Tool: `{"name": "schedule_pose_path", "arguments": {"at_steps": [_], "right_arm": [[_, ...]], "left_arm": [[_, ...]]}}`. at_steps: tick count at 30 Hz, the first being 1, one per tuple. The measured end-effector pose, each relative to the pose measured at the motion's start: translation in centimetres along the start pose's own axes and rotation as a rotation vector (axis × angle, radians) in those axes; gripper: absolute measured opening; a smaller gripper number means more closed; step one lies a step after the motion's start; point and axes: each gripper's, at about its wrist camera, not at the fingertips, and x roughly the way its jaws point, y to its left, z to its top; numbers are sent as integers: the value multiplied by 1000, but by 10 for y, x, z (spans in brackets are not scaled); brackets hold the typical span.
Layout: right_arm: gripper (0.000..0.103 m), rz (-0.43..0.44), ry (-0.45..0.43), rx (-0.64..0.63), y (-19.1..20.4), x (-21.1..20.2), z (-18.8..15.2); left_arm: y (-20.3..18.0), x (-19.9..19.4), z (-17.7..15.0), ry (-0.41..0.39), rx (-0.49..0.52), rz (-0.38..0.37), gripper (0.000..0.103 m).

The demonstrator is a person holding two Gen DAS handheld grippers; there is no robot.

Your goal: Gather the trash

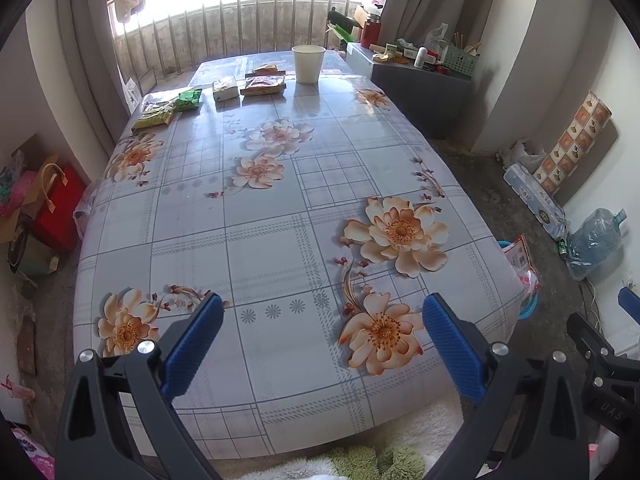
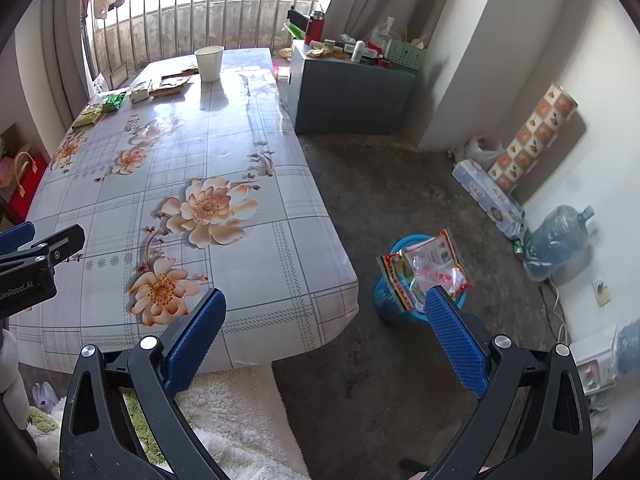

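Several snack wrappers lie at the far end of the flowered table (image 1: pixel 280 240): a yellow-green packet (image 1: pixel 154 116), a green packet (image 1: pixel 188 99), a white packet (image 1: pixel 225 90) and a red-orange packet (image 1: pixel 264 84). A white paper cup (image 1: pixel 308 63) stands beside them. A blue trash basket (image 2: pixel 412 280) with wrappers in it stands on the floor right of the table. My left gripper (image 1: pixel 322 316) is open and empty over the near table edge. My right gripper (image 2: pixel 326 312) is open and empty, above the table's near right corner.
A grey cabinet (image 2: pixel 352 92) with clutter on top stands past the table on the right. A water jug (image 2: pixel 556 240), a patterned roll (image 2: pixel 532 136) and a bottle pack (image 2: pixel 488 196) lie along the right wall. Red bags (image 1: pixel 56 208) sit left of the table.
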Motion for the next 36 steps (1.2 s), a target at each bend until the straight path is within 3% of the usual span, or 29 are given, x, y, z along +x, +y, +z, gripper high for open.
{"name": "schedule_pose_path", "arguments": {"at_steps": [36], "right_arm": [[96,2,4,-4,-2,7,-4]], "left_arm": [[-11,5,-2,18,27,-24,98]]}}
